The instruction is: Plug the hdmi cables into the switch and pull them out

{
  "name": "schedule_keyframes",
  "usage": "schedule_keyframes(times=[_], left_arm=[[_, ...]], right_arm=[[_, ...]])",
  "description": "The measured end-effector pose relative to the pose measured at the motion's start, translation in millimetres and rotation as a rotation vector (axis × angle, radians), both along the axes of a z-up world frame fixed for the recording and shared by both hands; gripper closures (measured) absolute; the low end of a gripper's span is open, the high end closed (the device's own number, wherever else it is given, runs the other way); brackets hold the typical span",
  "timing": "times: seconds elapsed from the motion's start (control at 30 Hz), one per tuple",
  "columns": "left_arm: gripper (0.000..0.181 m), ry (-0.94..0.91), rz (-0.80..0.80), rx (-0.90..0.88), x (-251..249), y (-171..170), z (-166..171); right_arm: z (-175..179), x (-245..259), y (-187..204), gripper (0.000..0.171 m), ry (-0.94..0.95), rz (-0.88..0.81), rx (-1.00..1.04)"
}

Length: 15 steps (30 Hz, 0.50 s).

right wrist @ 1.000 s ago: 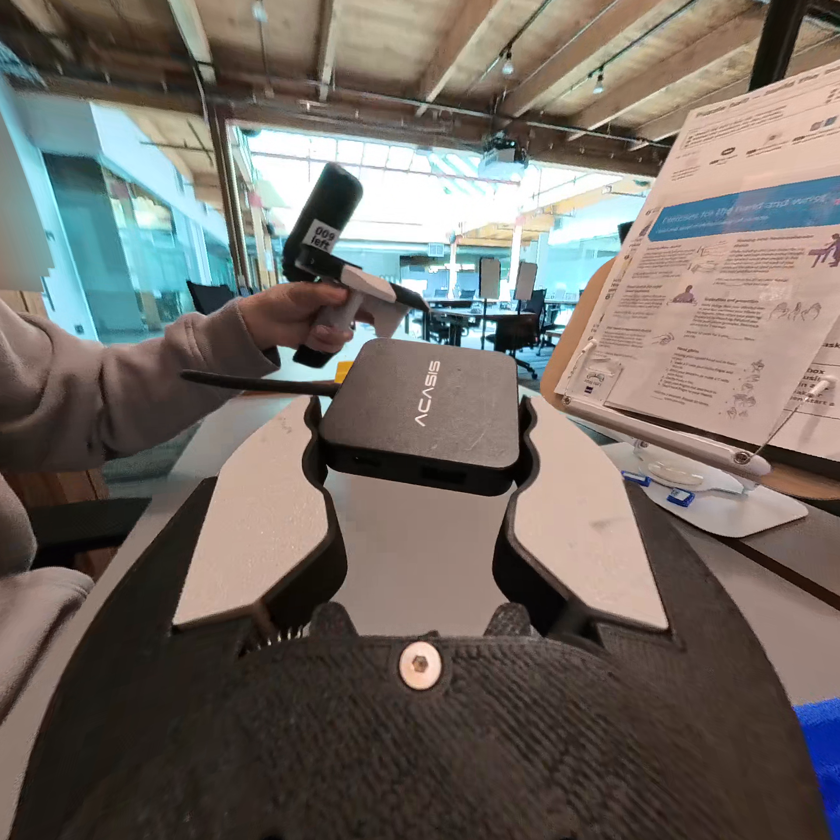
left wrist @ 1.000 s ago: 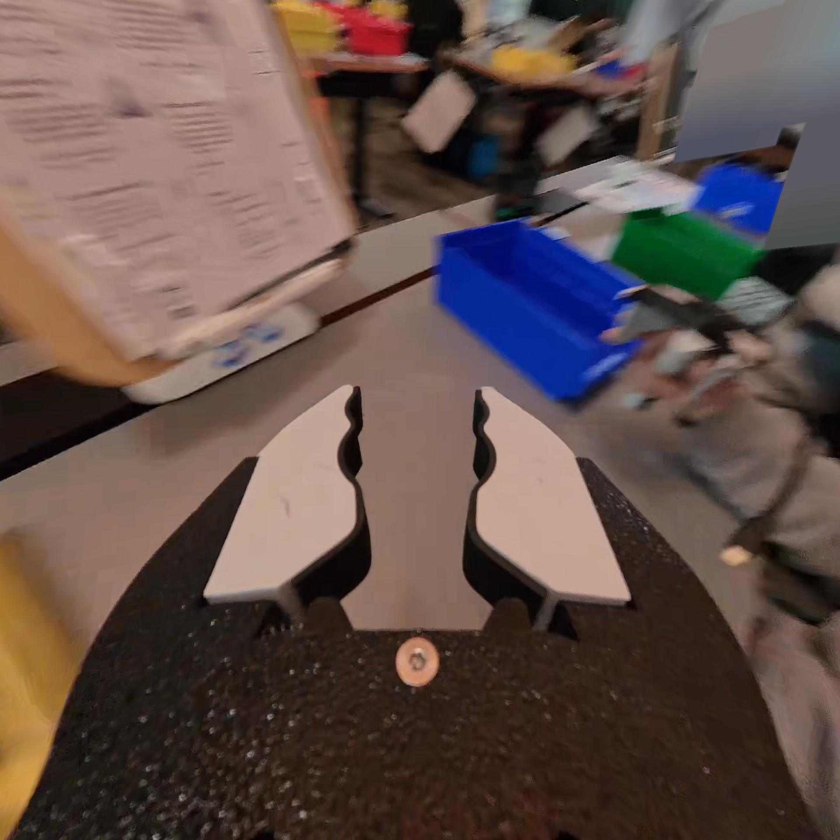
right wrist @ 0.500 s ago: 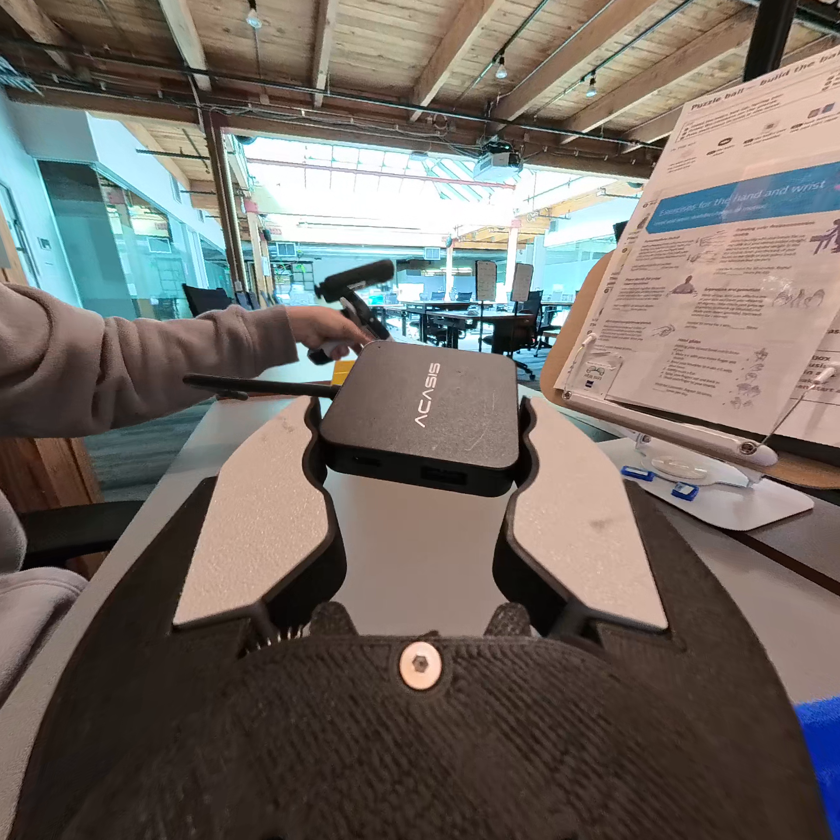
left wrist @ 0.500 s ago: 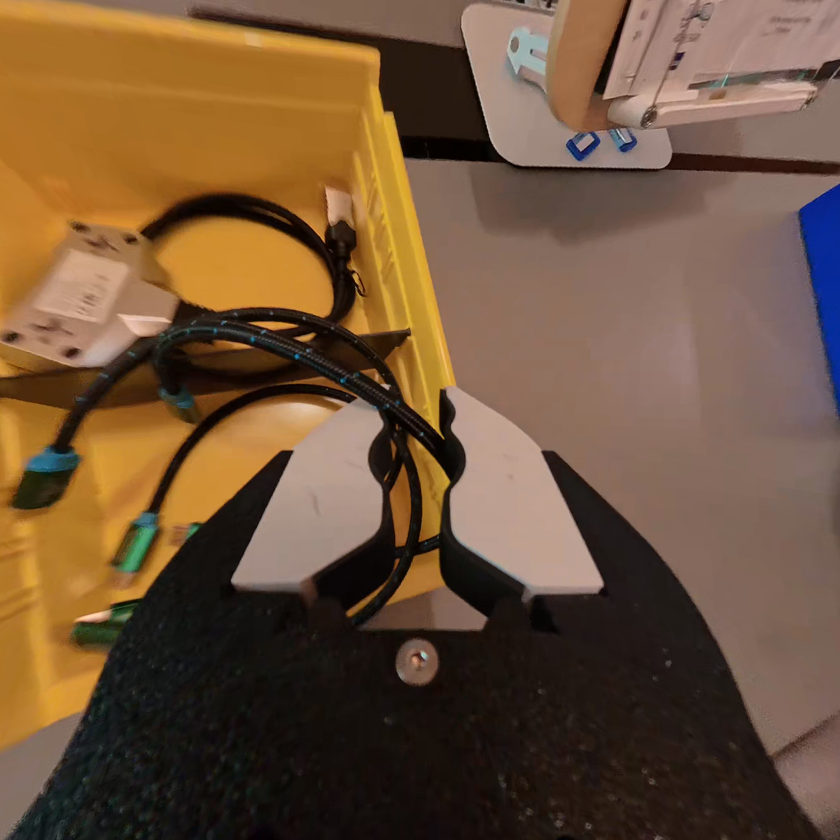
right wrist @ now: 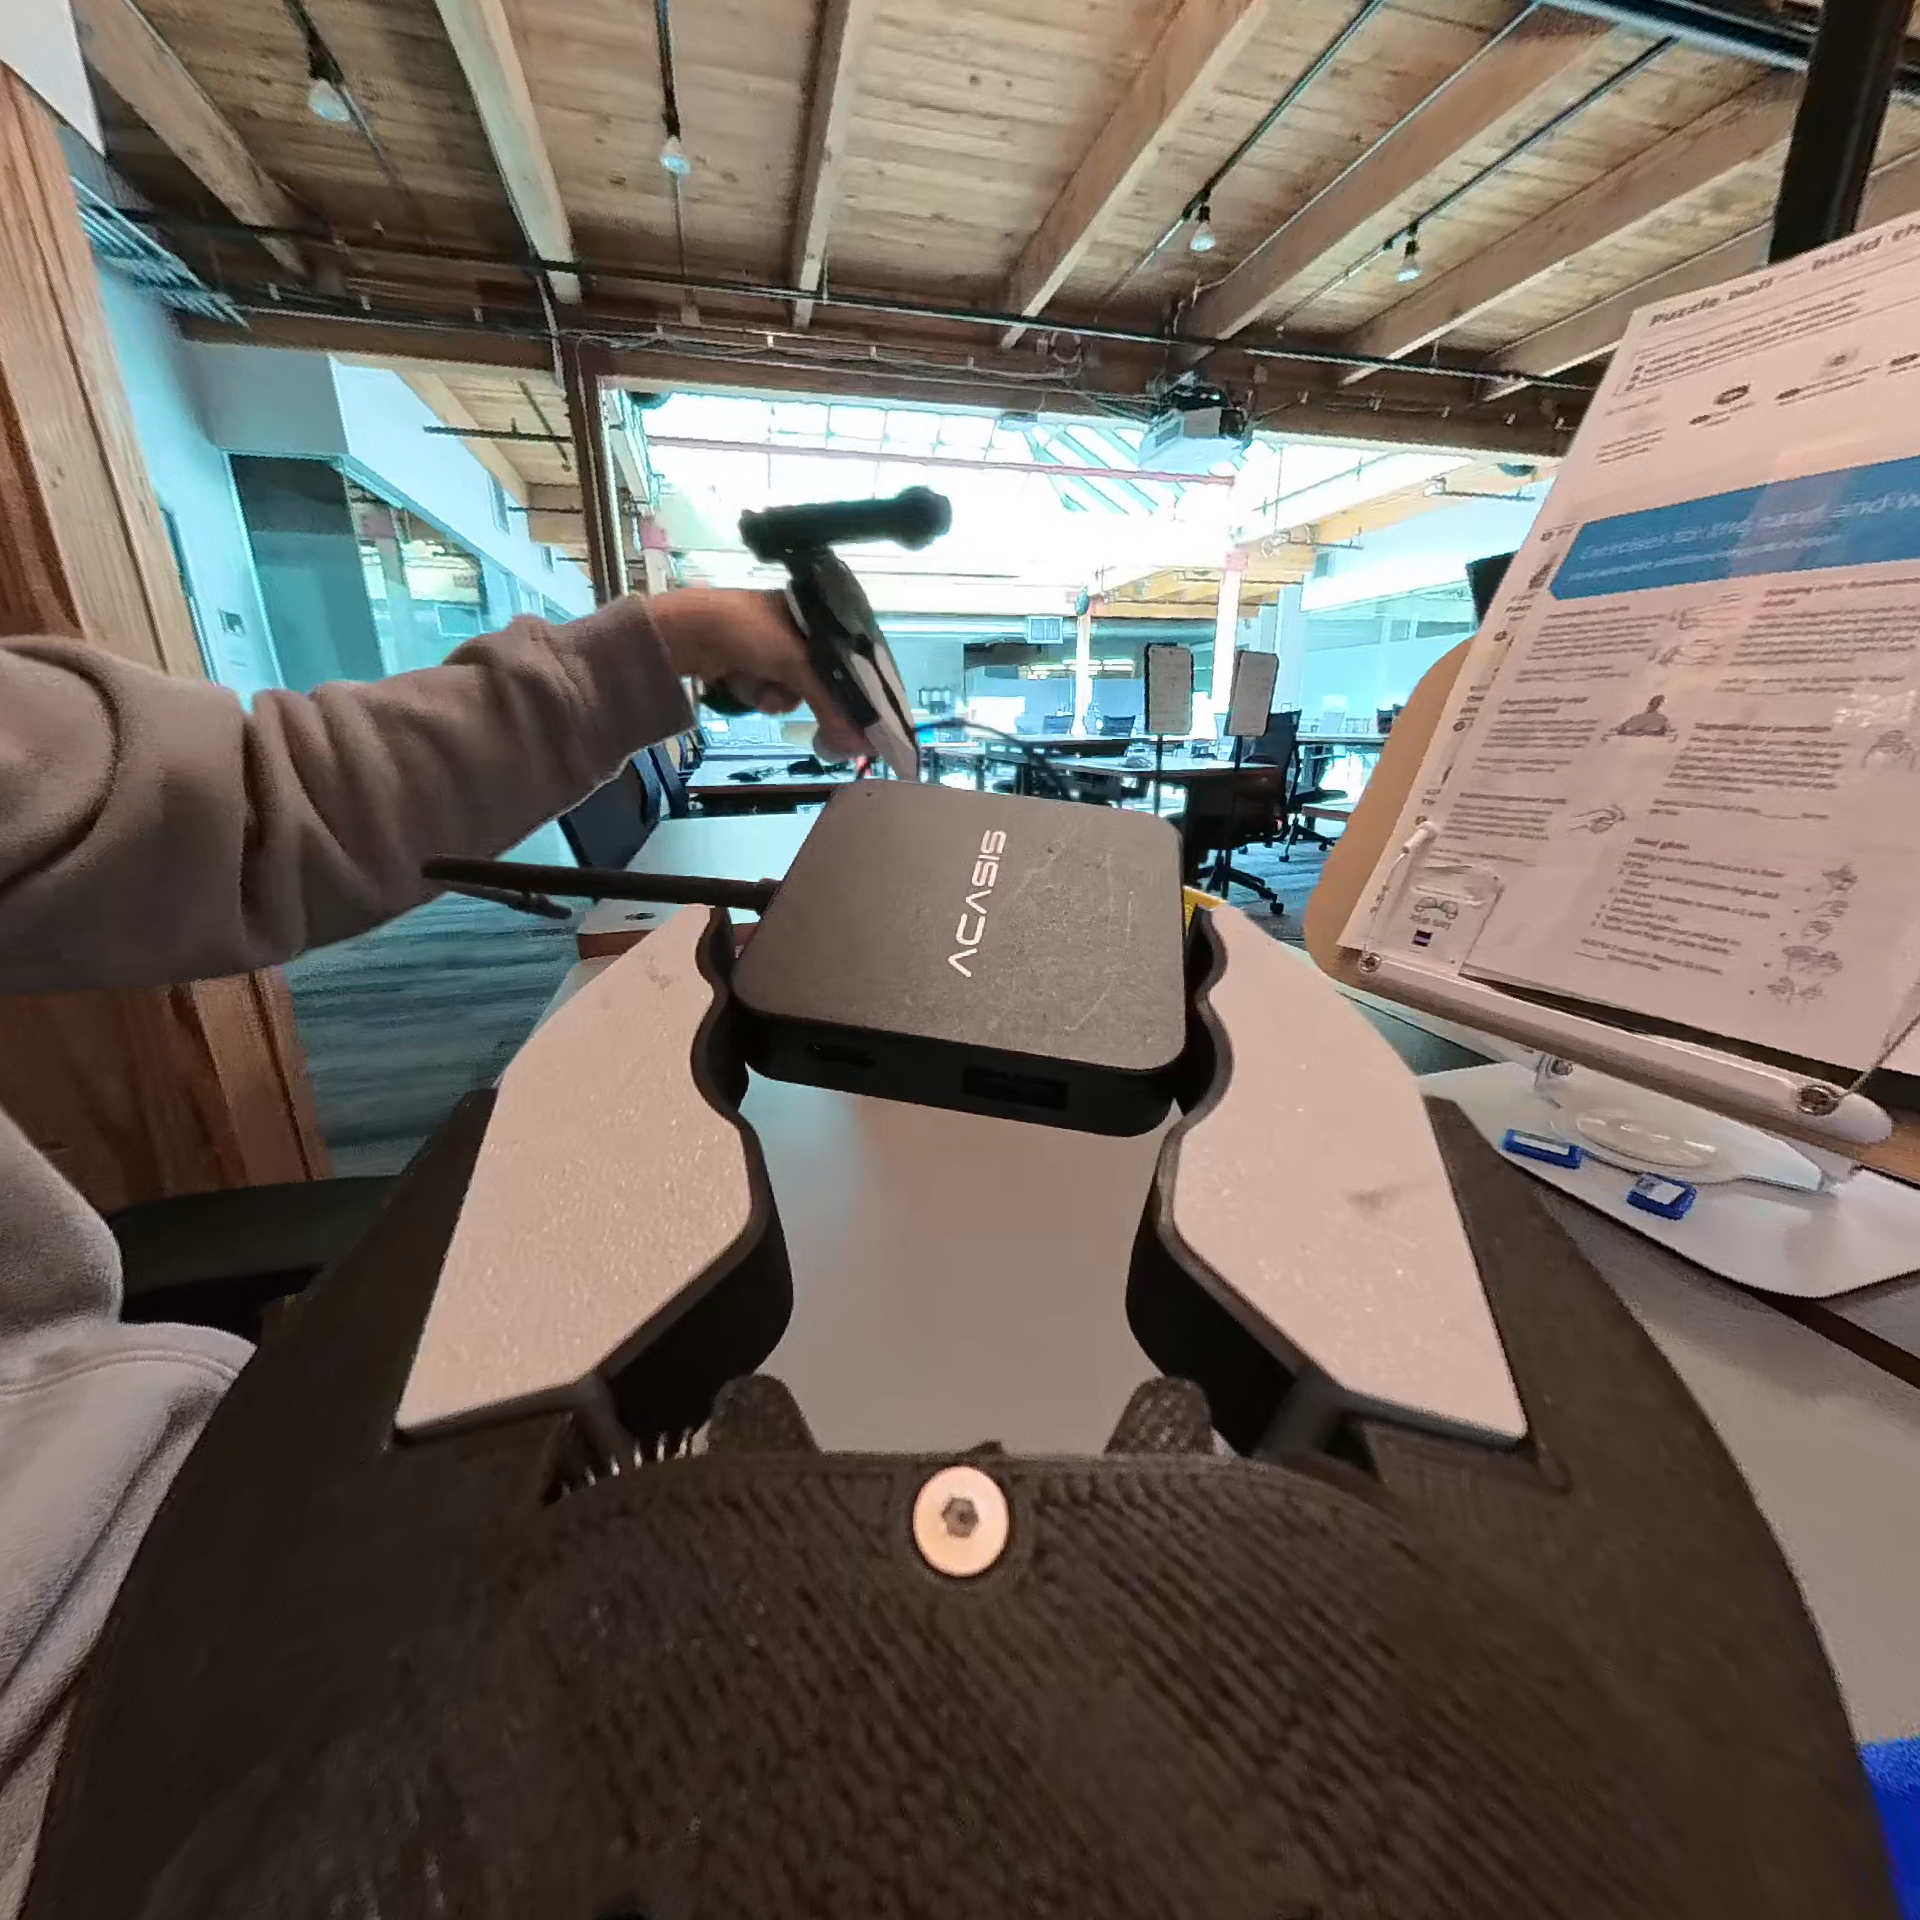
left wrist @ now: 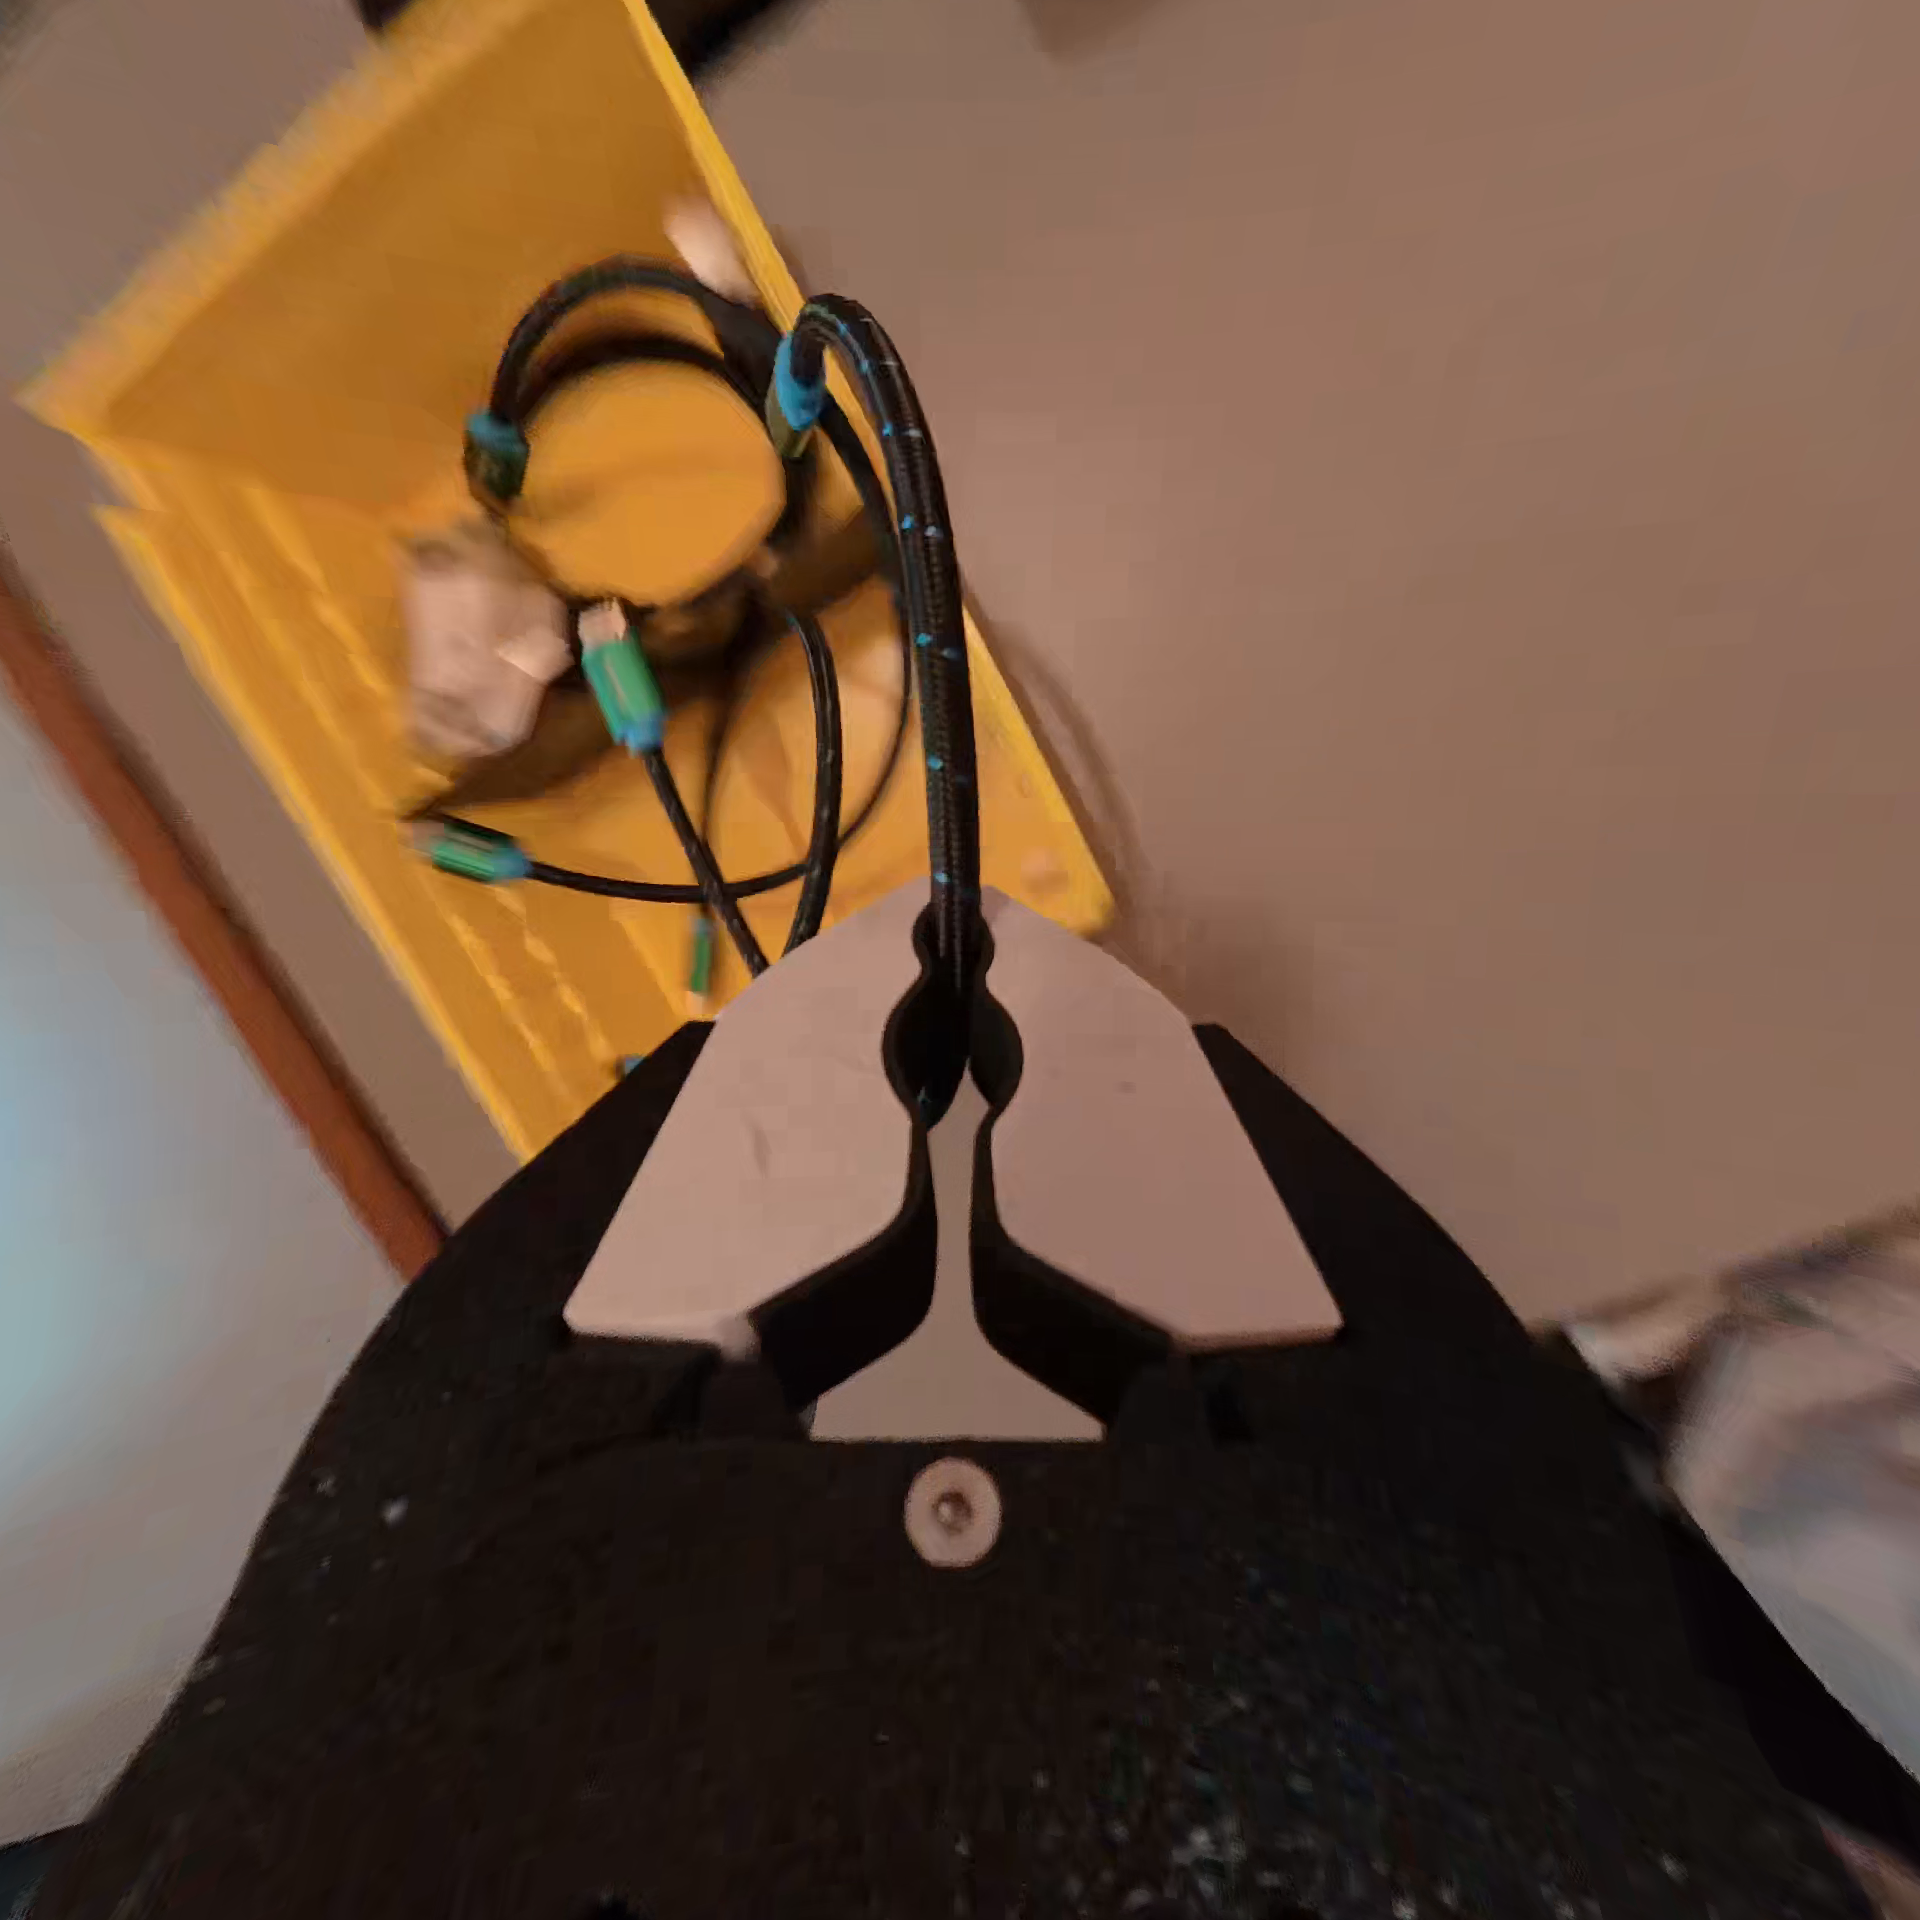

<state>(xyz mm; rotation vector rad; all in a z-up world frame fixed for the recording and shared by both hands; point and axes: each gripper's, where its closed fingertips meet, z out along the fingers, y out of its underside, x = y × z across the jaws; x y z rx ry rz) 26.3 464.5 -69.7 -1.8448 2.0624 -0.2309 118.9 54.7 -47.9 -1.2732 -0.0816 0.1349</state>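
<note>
My left gripper (left wrist: 951, 935) is shut on a black braided HDMI cable with blue flecks (left wrist: 930, 582) and holds it up above the yellow bin (left wrist: 312, 343). The cable arches up and its blue-collared plug (left wrist: 795, 400) hangs down at the far end. More HDMI cables with green plugs (left wrist: 618, 675) lie in the bin. My right gripper (right wrist: 961, 966) is shut on the black switch box (right wrist: 977, 925), held level above the table with two ports facing me. The left gripper also shows in the right wrist view (right wrist: 852, 644), in a hand beyond the switch.
A white adapter block (left wrist: 468, 644) lies in the yellow bin. A document stand with printed sheets (right wrist: 1683, 748) is at the right on a white base (right wrist: 1714, 1195). A grey sleeve (right wrist: 312, 790) reaches across at the left. A blue bin corner (right wrist: 1896, 1808) is at lower right.
My left gripper swung from the table over to the yellow bin, closed on the braided cable and lifted it out of the bin. My right gripper kept holding the switch still.
</note>
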Motion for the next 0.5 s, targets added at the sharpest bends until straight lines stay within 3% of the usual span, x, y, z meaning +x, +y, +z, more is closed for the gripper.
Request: schedule_keyframes(times=[0.03, 0.13, 0.27, 0.4, 0.5], left_arm=[[0.181, 0.069, 0.0, -0.086, -8.1, -1.5, -12.1], [0.181, 0.184, 0.02, -0.262, -30.8, -0.2, -30.4], [0.181, 0.276, 0.022, -0.403, -62.7, -10.6, -19.5], [0.181, 0.049, 0.068, -0.598, -47.0, -26.3, 30.0], [0.181, 0.079, 0.059, -0.671, -59.1, -33.2, 41.4]], right_arm=[[1.0, -3.4, -0.3, 0.089, -0.008, 0.004, 0.002], [3.1, -11.2, -1.4, 0.089, -0.036, -0.003, -0.009], [7.5, -18.9, -7.7, 0.089, -0.074, -0.013, -0.021], [12.9, -19.8, -13.7, 0.089, -0.068, -0.003, 0.0], [14.1, -19.9, -14.6, 0.089, -0.049, 0.014, 0.016]])
